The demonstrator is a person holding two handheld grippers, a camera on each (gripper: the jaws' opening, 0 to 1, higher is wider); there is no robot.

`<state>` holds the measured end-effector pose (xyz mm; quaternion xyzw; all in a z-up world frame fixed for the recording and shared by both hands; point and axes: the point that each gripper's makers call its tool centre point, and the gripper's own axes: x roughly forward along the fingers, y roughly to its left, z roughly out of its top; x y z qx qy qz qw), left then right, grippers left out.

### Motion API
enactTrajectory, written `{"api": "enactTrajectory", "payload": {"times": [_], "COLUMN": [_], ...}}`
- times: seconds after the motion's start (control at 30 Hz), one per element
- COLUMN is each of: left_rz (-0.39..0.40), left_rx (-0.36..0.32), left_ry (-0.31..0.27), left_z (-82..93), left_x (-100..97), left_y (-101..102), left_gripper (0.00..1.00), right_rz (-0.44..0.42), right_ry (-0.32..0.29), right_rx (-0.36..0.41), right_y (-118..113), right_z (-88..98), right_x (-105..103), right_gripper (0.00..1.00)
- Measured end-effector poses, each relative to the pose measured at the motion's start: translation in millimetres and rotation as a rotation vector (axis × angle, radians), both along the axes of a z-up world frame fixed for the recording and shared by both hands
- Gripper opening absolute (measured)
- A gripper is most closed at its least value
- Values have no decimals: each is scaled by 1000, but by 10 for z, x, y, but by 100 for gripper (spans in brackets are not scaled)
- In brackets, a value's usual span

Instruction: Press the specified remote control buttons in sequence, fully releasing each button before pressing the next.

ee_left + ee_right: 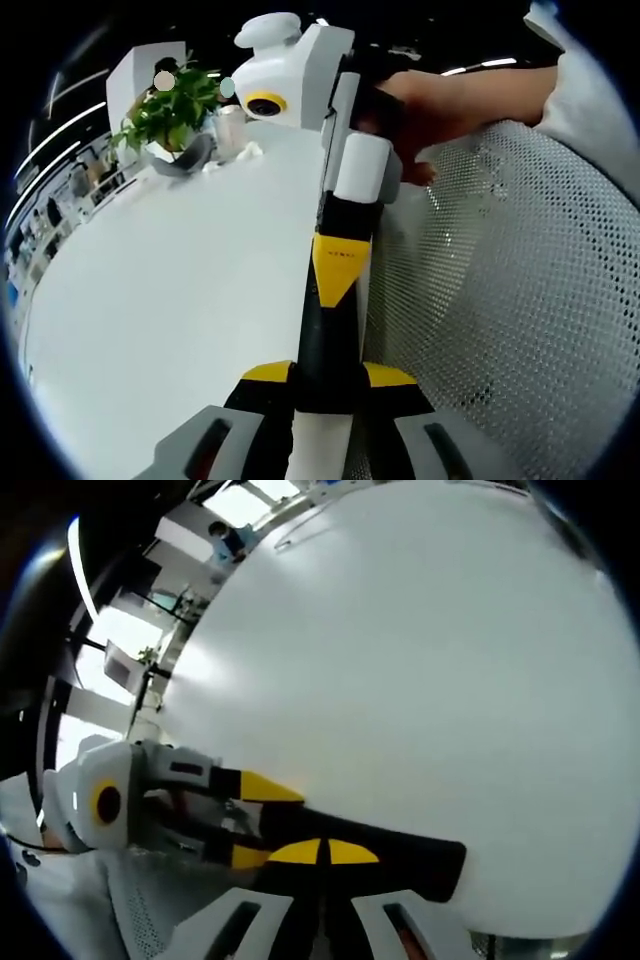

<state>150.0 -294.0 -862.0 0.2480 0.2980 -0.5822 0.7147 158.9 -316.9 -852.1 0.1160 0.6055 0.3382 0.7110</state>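
A long black remote control (322,350) stands up between my left gripper's (328,378) yellow-marked jaws, which are shut on its near end. My right gripper (338,292) comes down from the top, held by a hand (450,100), with its jaws together and its tip against the remote. In the right gripper view the remote (425,865) lies across the bottom over the white table (400,660). The left gripper (258,820) clamps its left end, and my right gripper (325,852) is shut right on top of it. The remote's buttons are hidden.
A potted plant (175,105), a pale cup (230,122) and a grey object (185,160) stand at the table's far end. A white perforated mesh surface (510,300) lies right of the grippers. The mesh (130,905) also sits at the lower left. Office shelving lies beyond the table.
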Motion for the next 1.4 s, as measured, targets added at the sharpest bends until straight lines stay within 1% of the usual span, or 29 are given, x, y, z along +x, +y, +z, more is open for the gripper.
{"api": "enactTrajectory", "payload": {"times": [0.37,0.47,0.57,0.7,0.87,0.97,1.13,1.4], "left_rz": [-3,-2,-3,-5,-6,-6,-6,-6], "left_rx": [3,4,3,3,3,2,3,3], "left_ry": [-4,-4,-3,-3,-4,-4,-4,-3], "left_z": [4,2,2,-2,-1,-2,-1,-4], "left_x": [-3,-1,-1,-2,-4,-4,-5,-3], "left_y": [-2,-4,-6,-11,-12,-11,-5,-6], "left_gripper": [25,25,25,25,25,25,25,25], "right_rz": [-12,-23,-39,-43,-27,-12,0,-5], "right_ry": [11,2,-2,26,35,46,37,29], "right_rx": [6,8,34,74,83,67,54,50], "right_y": [0,-3,19,77,124,136,133,126], "right_z": [5,12,41,61,54,24,15,3], "right_x": [7,34,58,31,6,-27,-33,-31], "right_gripper": [0,0,0,0,0,0,0,0]}}
